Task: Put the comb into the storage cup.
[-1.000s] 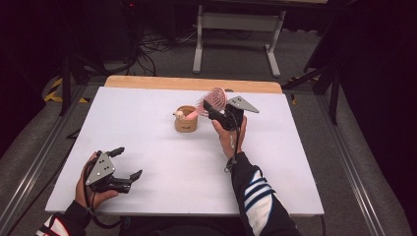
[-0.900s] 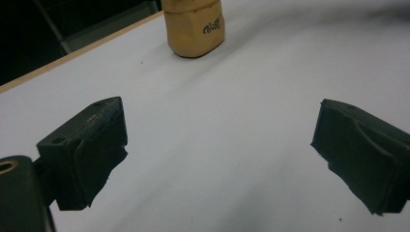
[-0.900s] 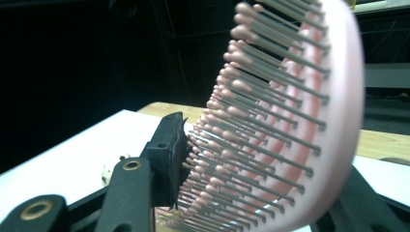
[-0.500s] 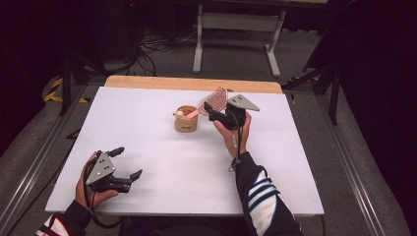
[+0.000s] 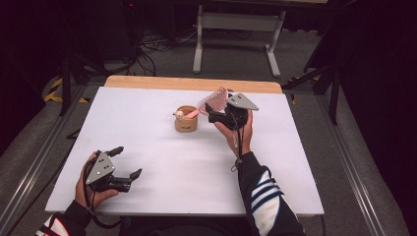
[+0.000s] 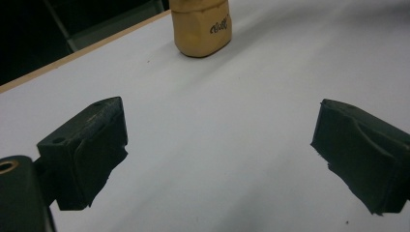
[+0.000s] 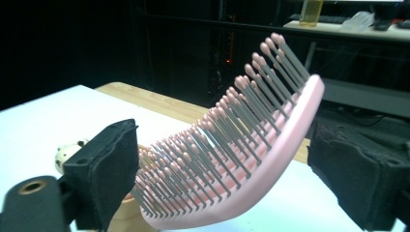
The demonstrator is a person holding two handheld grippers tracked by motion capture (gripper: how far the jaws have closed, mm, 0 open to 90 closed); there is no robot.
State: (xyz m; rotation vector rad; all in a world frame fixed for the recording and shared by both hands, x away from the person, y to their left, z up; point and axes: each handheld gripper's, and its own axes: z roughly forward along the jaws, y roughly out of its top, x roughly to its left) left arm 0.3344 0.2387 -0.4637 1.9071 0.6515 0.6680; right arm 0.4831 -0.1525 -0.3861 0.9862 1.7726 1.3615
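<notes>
A: Where does the pink plastic hairbrush with grey pink-tipped bristles [image 7: 232,145] sit?

B: In the high view it lies just right of centre, leaning out of the small tan round cup [image 5: 186,119], handle end down in the cup beside a small pale figure. In the right gripper view it slants from lower left to upper right between the black pads.

A: And the right claw [image 5: 216,112]?

B: Its jaws have just been opening; they stand spread on either side of the brush head, the right pad clear of it, the left one close against the bristles.

A: The left claw [image 5: 125,162]?

B: Lower left of the high view, low over the white surface [image 5: 147,128], jaws spread wide, nothing between them, well apart from the cup.
</notes>
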